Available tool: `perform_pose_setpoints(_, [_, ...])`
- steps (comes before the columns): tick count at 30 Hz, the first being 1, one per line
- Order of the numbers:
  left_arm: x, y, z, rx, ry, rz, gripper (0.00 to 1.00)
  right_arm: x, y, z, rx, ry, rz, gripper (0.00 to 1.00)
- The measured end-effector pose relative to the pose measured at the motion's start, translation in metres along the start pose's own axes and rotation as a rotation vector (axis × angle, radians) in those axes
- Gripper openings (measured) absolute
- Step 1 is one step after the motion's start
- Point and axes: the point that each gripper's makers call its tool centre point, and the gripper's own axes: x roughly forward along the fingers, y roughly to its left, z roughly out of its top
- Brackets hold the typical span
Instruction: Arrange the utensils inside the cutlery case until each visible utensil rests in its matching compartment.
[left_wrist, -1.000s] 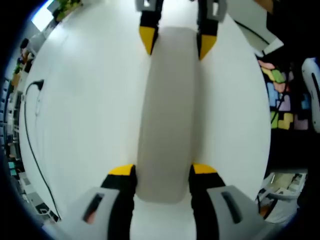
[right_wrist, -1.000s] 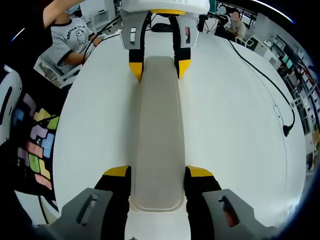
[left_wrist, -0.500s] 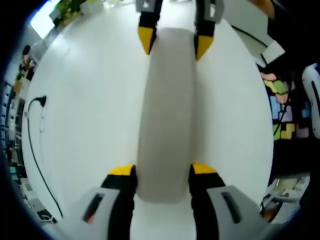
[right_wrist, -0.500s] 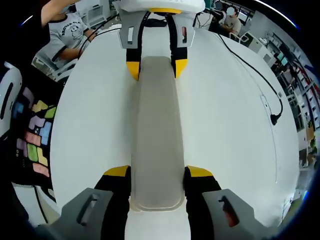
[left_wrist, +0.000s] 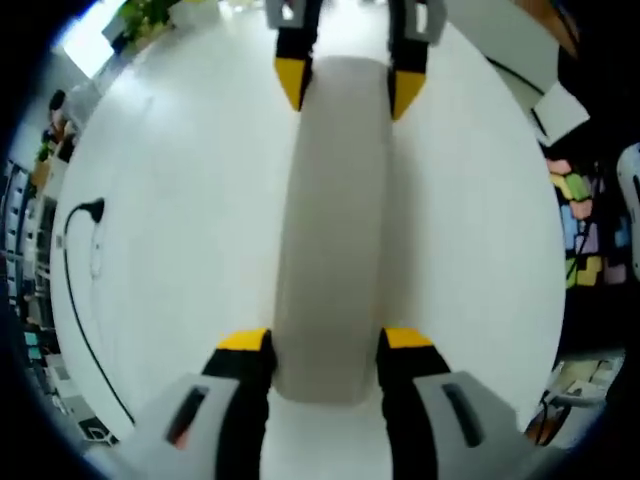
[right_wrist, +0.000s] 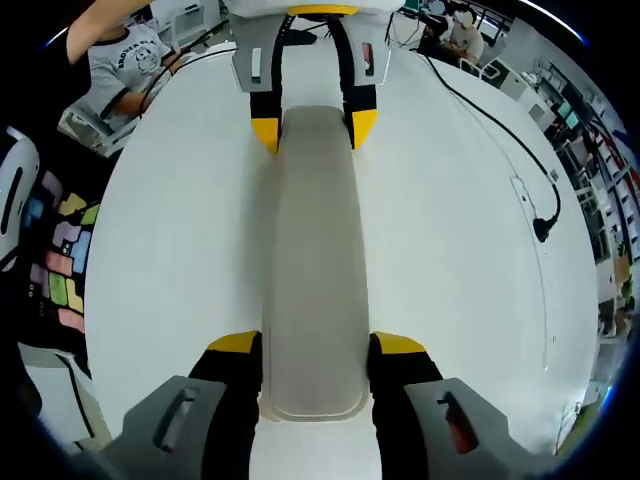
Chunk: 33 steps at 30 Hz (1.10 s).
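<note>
In the left gripper view, the left gripper (left_wrist: 326, 340) pinches the near end of the long grey cutlery case (left_wrist: 335, 220) between its jaws, above the white bench (left_wrist: 180, 220); the right gripper (left_wrist: 347, 88) clamps the case's far end. In the right gripper view, the right gripper (right_wrist: 315, 345) grips the case (right_wrist: 312, 260) at its near end, the left gripper (right_wrist: 312, 120) at the far end. A black cable (right_wrist: 495, 130) lies on the bench beside the case.

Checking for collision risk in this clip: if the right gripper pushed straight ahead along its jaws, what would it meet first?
The right gripper already clamps the near end of the cutlery case. Past the case, the left gripper clamps its far end, so that likely comes next.
</note>
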Motion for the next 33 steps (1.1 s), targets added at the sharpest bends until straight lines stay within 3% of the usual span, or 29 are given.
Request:
perform_pose_setpoints(4, [-0.001, 0.007, -0.005, -0.016, 0.006, 0.006, 0.44, 0.003, -0.007, 0.004, 0.017, -0.007, 0.000, 0.44])
perform_pose_setpoints(7, [-0.002, 0.005, -0.006, -0.001, -0.007, -0.013, 0.44, 0.007, -0.006, 0.003, 0.036, -0.003, 0.036, 0.44])
perform_pose_setpoints(16, [-0.001, 0.004, -0.004, -0.031, -0.022, -0.023, 0.44, 0.013, -0.011, -0.001, 0.029, -0.001, 0.047, 0.44])
perform_pose_setpoints(25, [0.002, 0.003, -0.005, -0.033, -0.020, -0.033, 0.45, 0.014, -0.009, -0.001, 0.043, -0.044, 0.040, 0.45])
perform_pose_setpoints(33, [0.003, 0.002, -0.005, -0.064, -0.008, -0.039, 0.46, 0.015, -0.009, 0.001, 0.047, 0.018, 0.040, 0.46])
